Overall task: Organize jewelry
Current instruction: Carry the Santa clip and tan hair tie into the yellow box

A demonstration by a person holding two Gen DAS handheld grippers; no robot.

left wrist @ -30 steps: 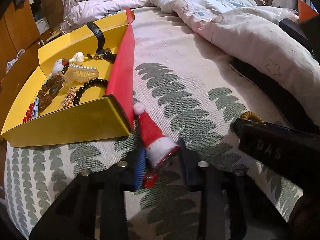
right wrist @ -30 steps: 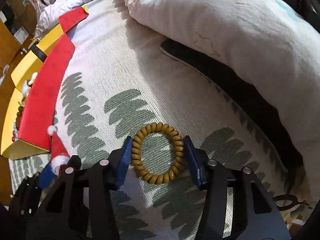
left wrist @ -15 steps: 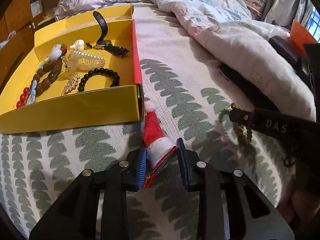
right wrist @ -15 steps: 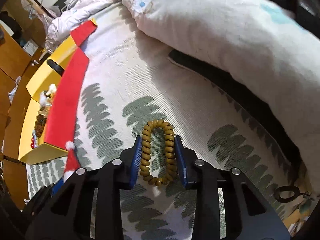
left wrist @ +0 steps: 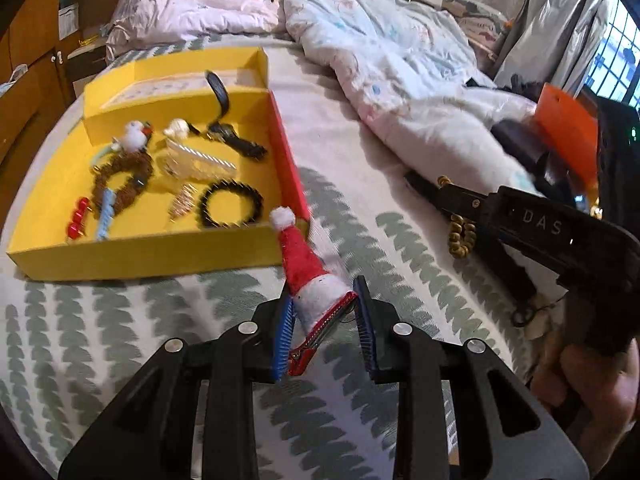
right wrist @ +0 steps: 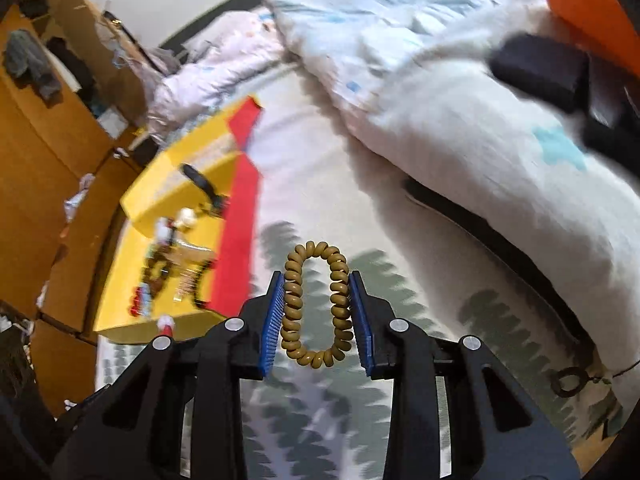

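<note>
Far left: yellow box [left wrist: 132, 254] on the leaf-print bedspread [left wrist: 400, 248], already holding a dark bead bracelet [left wrist: 232, 204], a brown bead bracelet [left wrist: 120, 178], a black watch [left wrist: 232, 140], a clear hair claw [left wrist: 200, 160] and red beads [left wrist: 78, 216]; floor bare and yellow in the near left corner and between the pieces. Near wall low, right wall red inside [left wrist: 288, 168].

Middle: left gripper [left wrist: 324, 320] clamped narrow on a Santa-hat hair clip [left wrist: 308, 272], pompom tip pointing at the box's near right corner, just short of the rim. Seemingly lifted clear of the bedspread (hard to be sure from this angle).

Right: right gripper [right wrist: 316, 312] squeezing a tan spiral hair tie [right wrist: 316, 304] into a tall oval, pads pressing both sides, carried above the bedspread with the box off to its left; view blurred there, so the contents read only roughly.

Step in hand, by judgement: both pieces picked up, carry to the box under way. Next: over the low near wall or the red side wall, down onto a bare patch, then release. Left first, being nearer; right to follow without crossing it.

Room: open bedspread between grippers and box; rumpled duvet [left wrist: 420, 92] banking up on the right, well clear of the route.
</note>
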